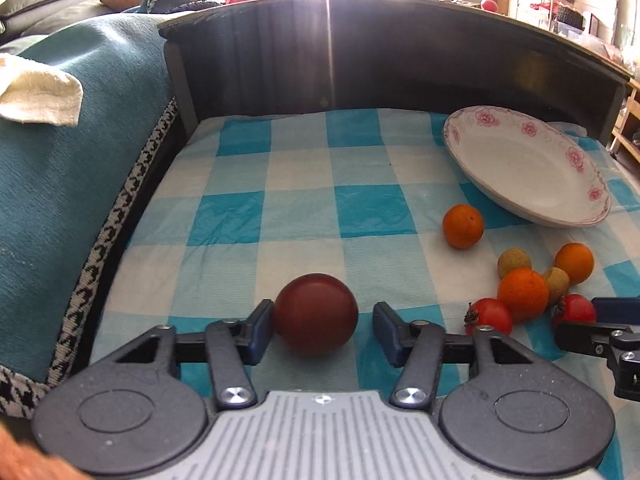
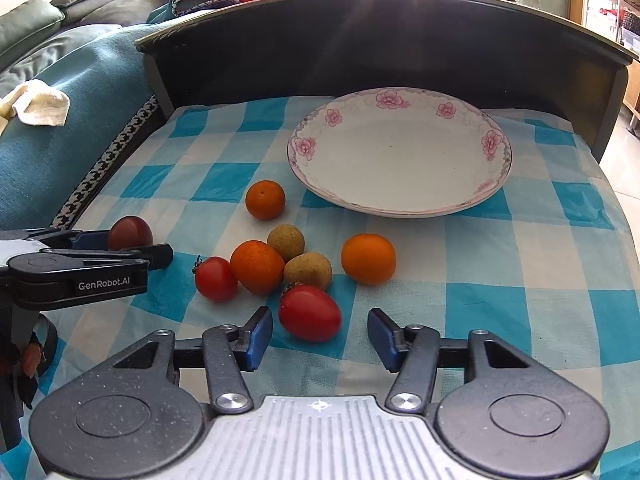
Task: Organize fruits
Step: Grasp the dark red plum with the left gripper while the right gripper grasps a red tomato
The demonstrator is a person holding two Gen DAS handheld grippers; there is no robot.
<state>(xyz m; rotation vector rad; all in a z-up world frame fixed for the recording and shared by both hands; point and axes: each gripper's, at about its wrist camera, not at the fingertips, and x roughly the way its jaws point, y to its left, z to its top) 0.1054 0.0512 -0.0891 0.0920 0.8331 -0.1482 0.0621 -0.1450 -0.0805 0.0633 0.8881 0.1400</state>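
A dark red round fruit lies on the blue checked cloth between the fingers of my left gripper. Its left pad touches the fruit and the right pad stands off, so the jaws are open. My right gripper is open around a red tomato, with gaps on both sides. Behind it lie a second tomato, three oranges and two small yellow-brown fruits. The white flowered plate holds nothing.
A dark curved board walls the back of the cloth. A teal-covered sofa with a white towel flanks the left side. My left gripper shows at the left of the right wrist view, close to the fruit cluster.
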